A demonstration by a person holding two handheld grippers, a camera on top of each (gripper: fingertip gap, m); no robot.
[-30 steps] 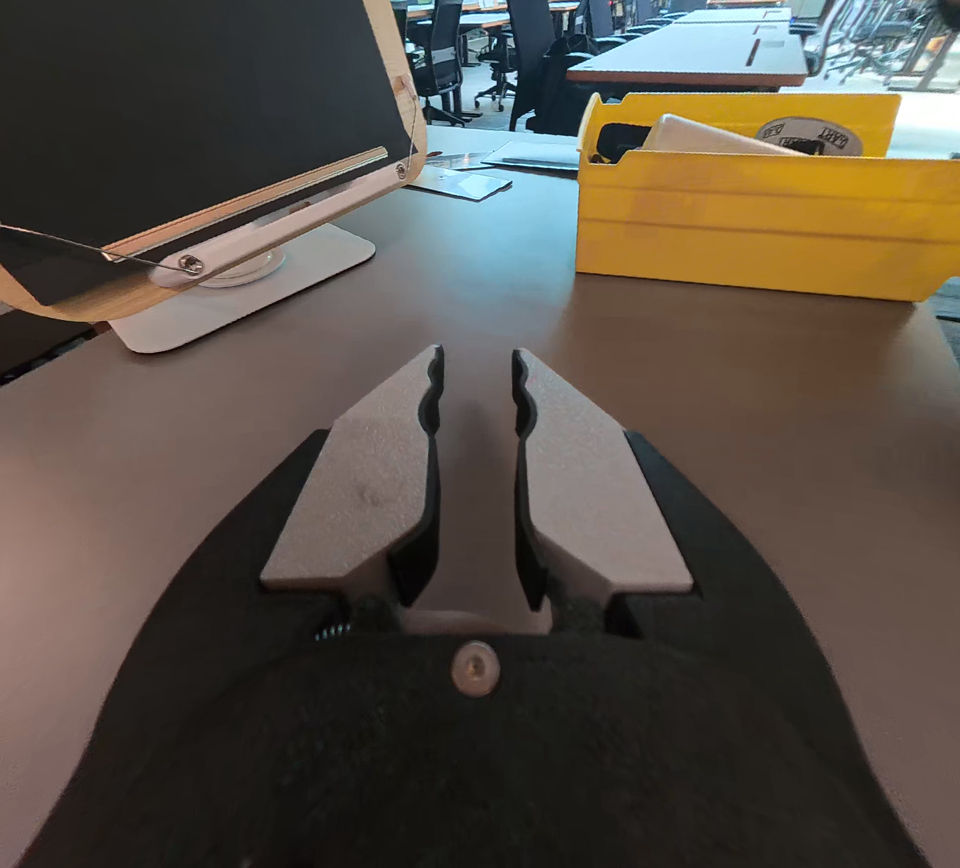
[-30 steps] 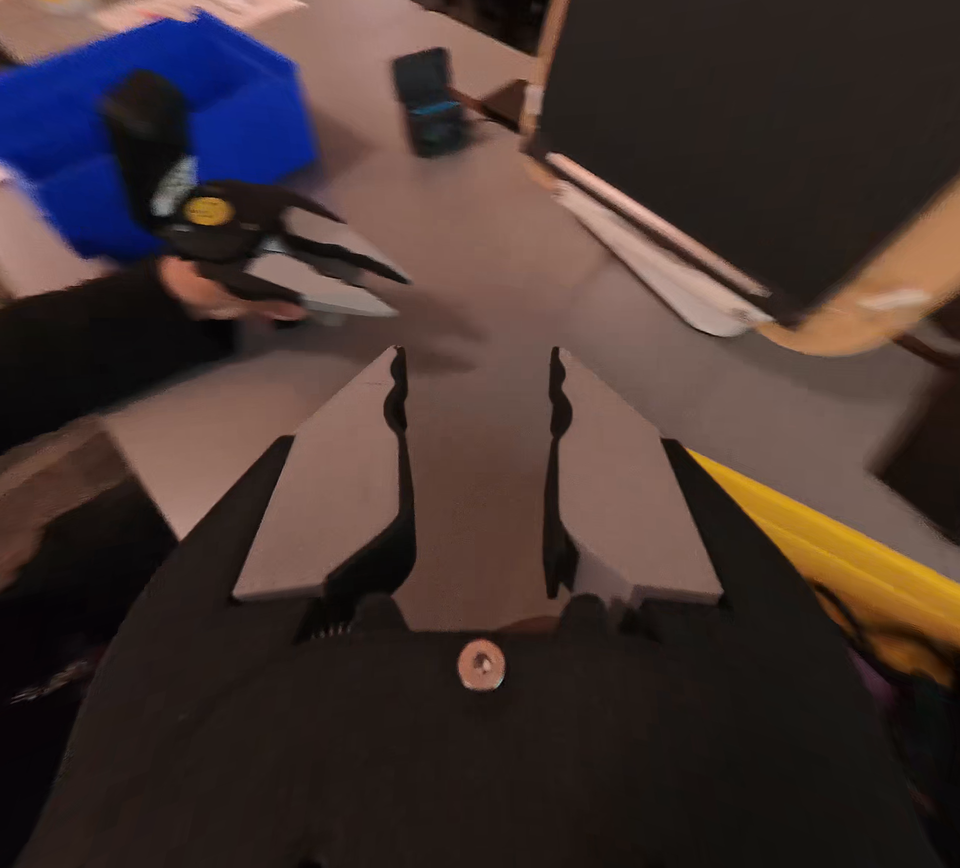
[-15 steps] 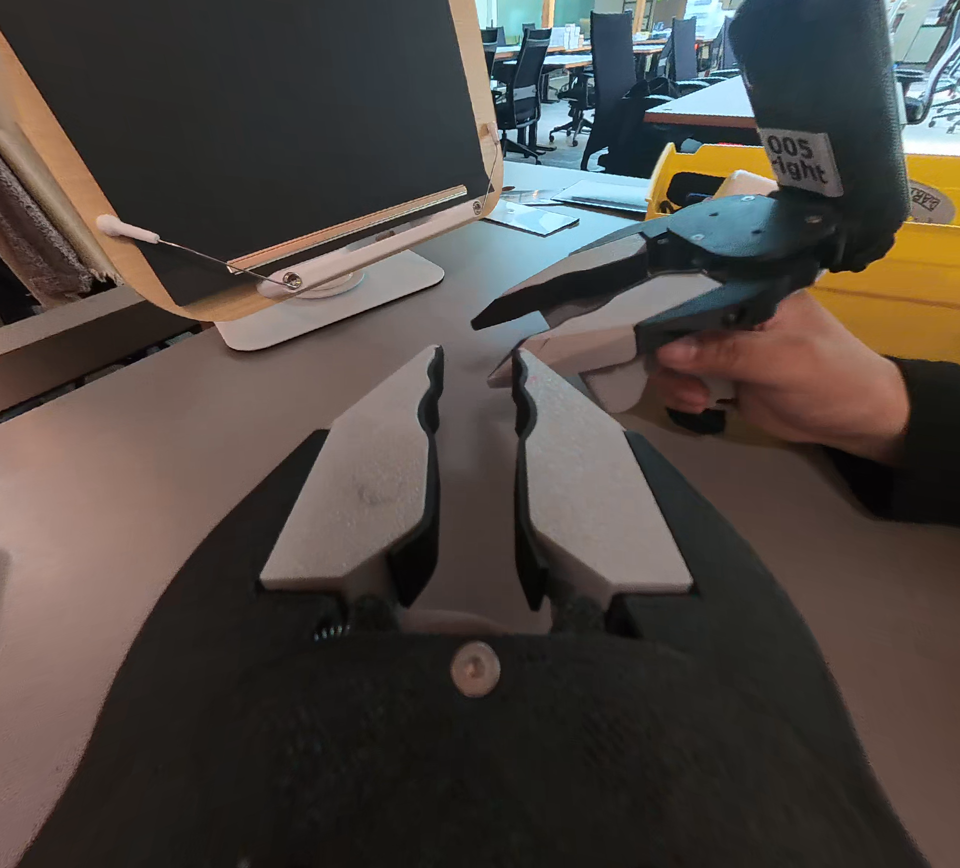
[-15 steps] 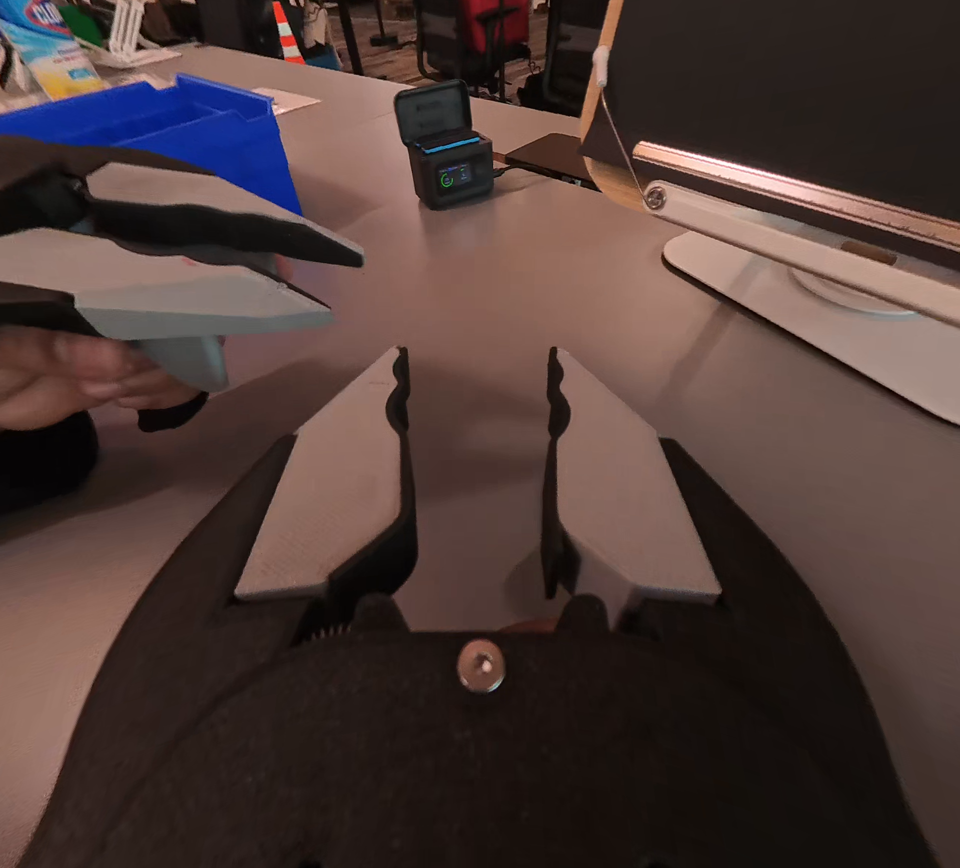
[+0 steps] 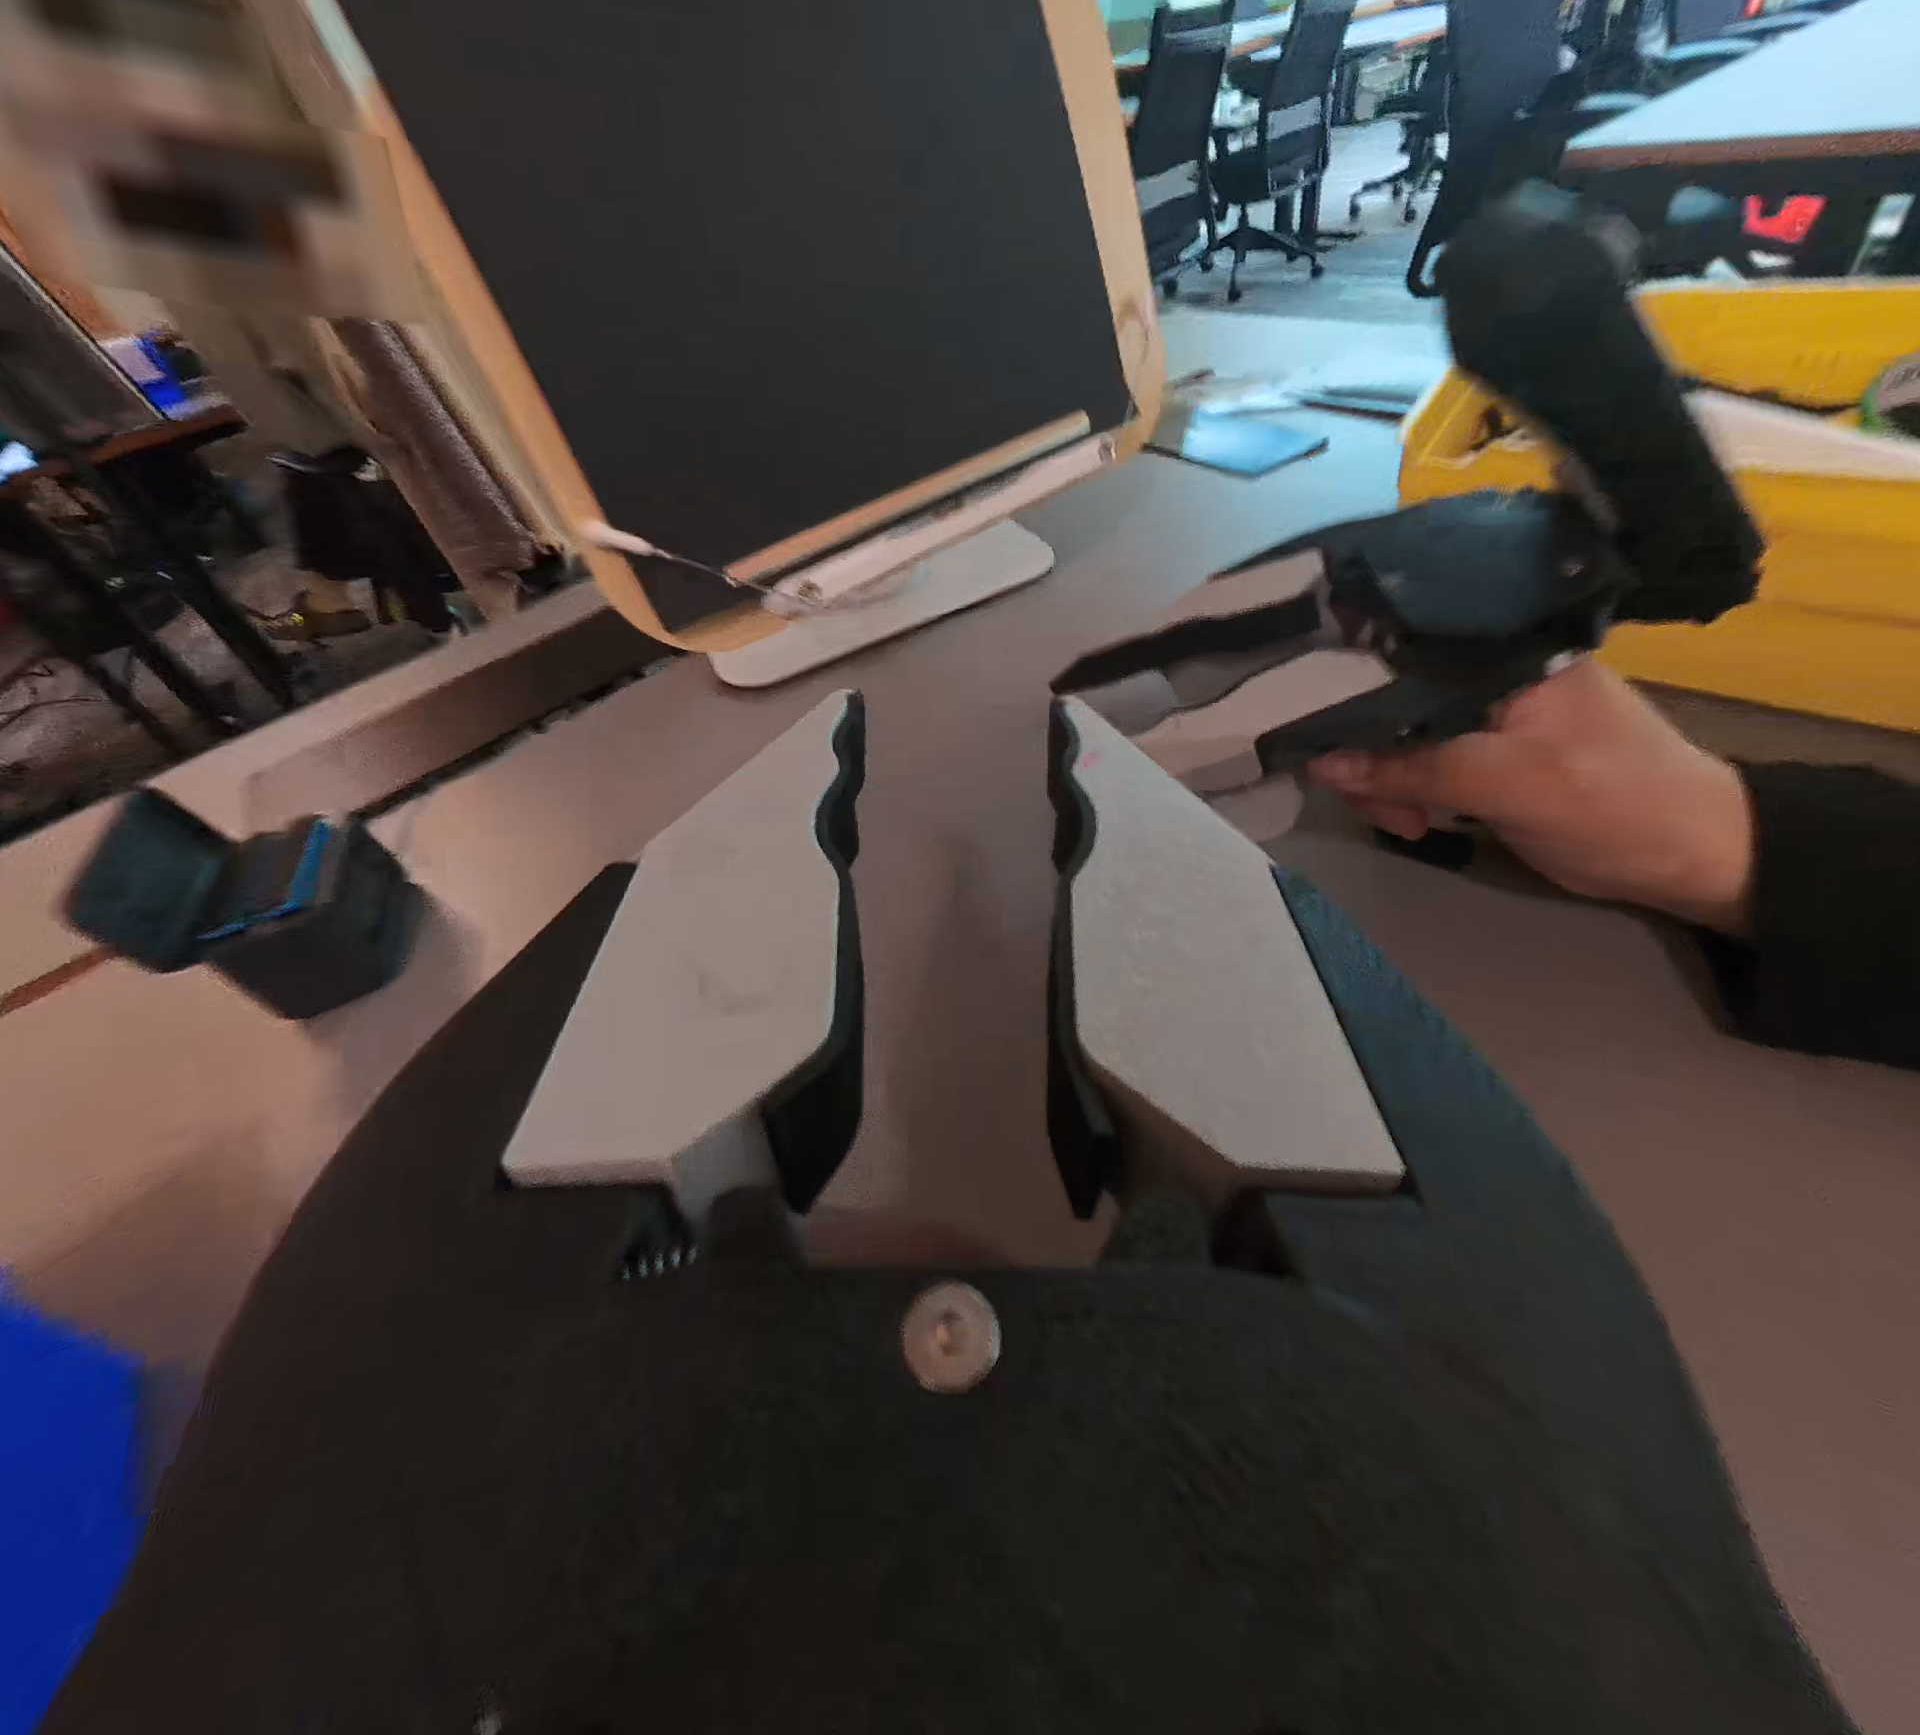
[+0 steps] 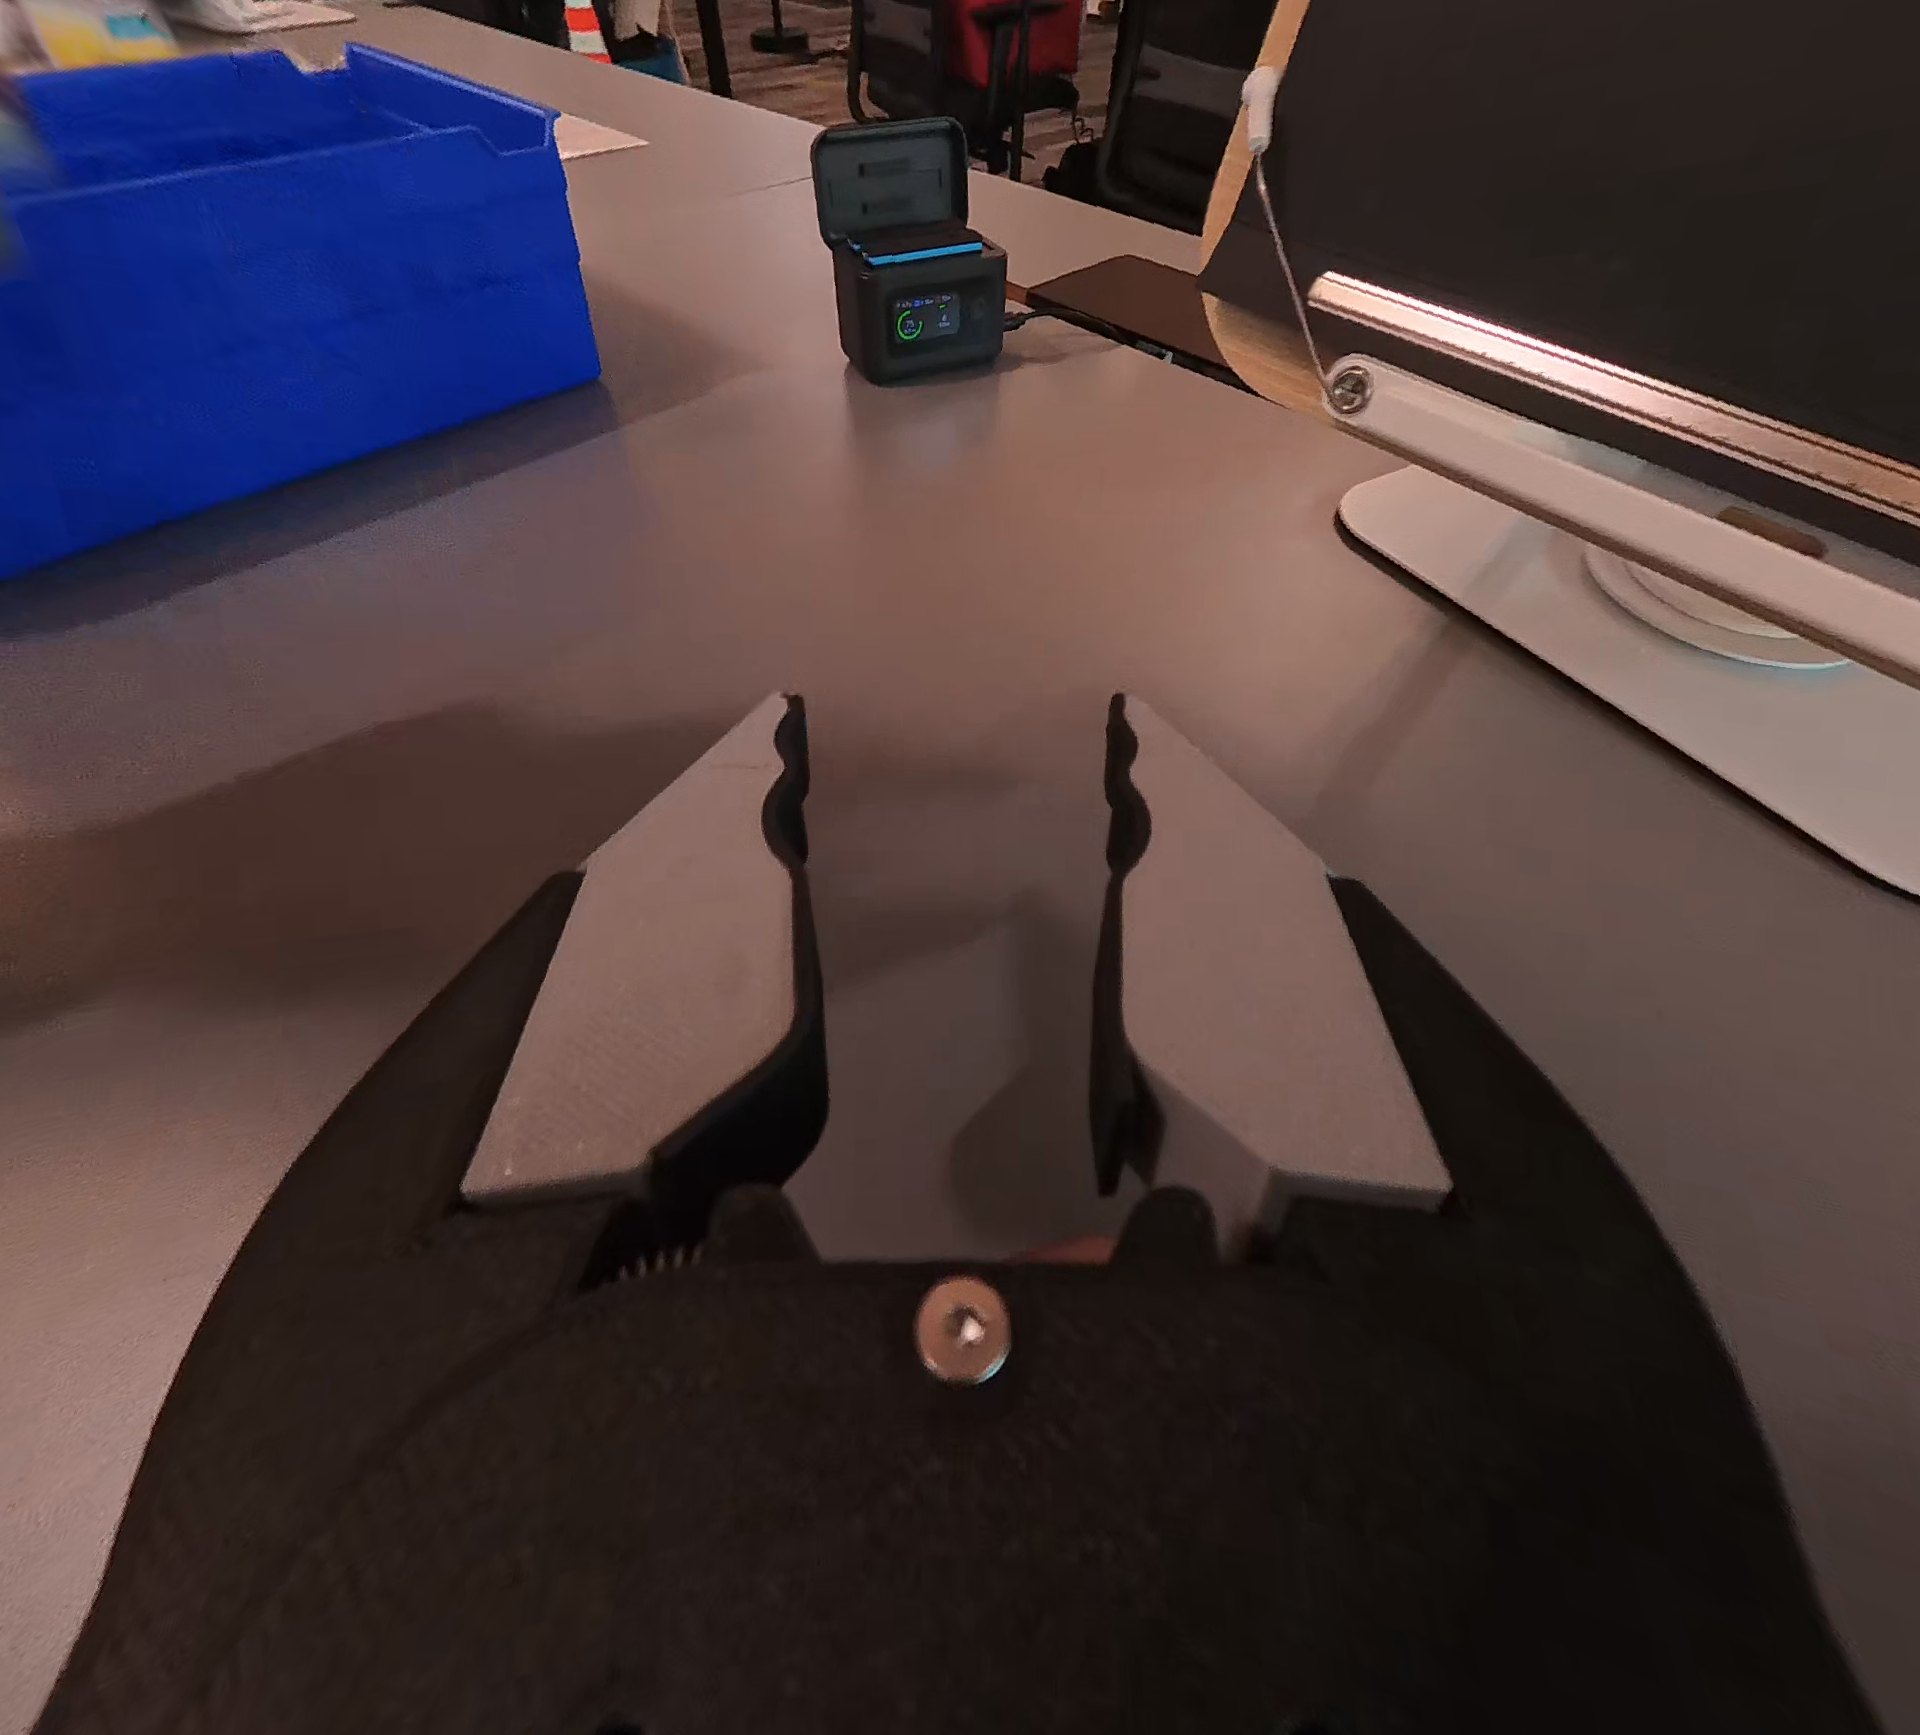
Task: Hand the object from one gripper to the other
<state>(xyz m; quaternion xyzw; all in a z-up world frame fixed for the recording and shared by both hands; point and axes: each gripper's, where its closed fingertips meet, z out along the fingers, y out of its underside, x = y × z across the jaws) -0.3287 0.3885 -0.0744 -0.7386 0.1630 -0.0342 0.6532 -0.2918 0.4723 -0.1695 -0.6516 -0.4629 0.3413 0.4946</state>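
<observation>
My left gripper is open and empty, low over the grey table. My right gripper is open wider and also empty, low over the same table. In the left wrist view the right gripper shows at the right, held by a hand, with its fingertips just right of my left fingertips and pointing left. Nothing lies between either pair of jaws. The left gripper does not show in the right wrist view.
A dark screen on a white stand stands at the back. A yellow bin holding items is at the right, a blue bin at the left. A small open black case sits between them. The small open black case is about 30 cm from both grippers' fingertips. Look for it in the left wrist view too.
The left view has swung left, so the black case and a blue corner now show. My left jaws have opened a little. The left gripper has passed out of the right wrist view.
</observation>
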